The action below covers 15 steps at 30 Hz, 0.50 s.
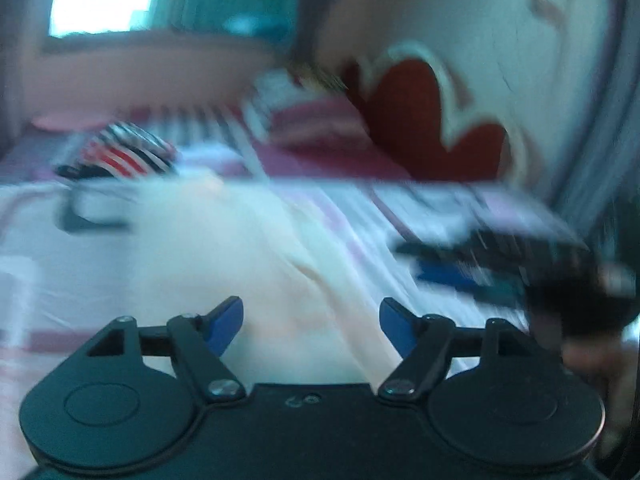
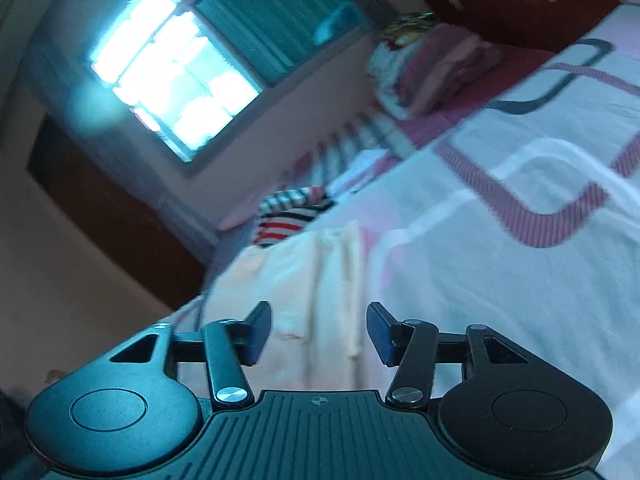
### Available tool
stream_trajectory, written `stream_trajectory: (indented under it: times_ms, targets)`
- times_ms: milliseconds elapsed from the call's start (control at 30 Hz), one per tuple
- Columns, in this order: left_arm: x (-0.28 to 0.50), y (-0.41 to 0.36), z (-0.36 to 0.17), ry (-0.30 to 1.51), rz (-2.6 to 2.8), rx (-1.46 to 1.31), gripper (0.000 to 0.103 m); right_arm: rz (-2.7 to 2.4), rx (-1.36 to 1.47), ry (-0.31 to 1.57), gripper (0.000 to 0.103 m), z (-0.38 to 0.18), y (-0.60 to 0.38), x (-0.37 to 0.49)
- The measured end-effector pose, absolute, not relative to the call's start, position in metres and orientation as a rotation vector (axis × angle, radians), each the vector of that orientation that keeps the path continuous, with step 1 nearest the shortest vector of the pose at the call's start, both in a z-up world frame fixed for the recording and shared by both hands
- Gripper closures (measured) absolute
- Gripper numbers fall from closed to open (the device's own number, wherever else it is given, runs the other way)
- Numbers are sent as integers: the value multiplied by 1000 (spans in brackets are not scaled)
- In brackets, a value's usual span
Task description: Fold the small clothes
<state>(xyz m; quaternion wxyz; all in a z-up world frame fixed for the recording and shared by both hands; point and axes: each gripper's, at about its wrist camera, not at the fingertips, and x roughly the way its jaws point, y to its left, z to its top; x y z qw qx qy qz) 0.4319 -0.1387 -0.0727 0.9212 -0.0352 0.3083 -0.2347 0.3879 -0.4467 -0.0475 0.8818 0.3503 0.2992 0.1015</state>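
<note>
The pale peach garment (image 1: 256, 264) is lying flat on the patterned bedsheet (image 2: 500, 288), right in front of both tools; nothing's holding it at the moment. The left gripper (image 1: 311, 326) has its blue pads spread apart with only cloth showing underneath, nothing pinched; same deal with the right gripper (image 2: 319, 334), jaws parted and empty over the fabric. The bit that matters for the next move, probably: in the right wrist view the cloth runs away from the jaws as a long strip toward a striped piece of clothing (image 2: 286, 216) further up the bed, with a raised crease down its length; so its long axis is roughly in line with where the tools point. Both look about equally close, hard to call with the left view so blurred; the right one seems to sit nearer the creased edge.
</note>
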Motion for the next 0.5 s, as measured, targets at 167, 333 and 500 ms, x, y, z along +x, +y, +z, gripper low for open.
stream_trajectory:
  times_ms: [167, 333, 500]
  targets:
    - [481, -83, -79, 641, -289, -126, 35, 300, 684, 665, 51, -56, -415, 413]
    - [521, -79, -108, 739, -254, -65, 43, 327, 654, 739, 51, -71, -394, 438]
    - [517, -63, -121, 785, -216, -81, 49, 355, 645, 795, 51, -85, -387, 454]
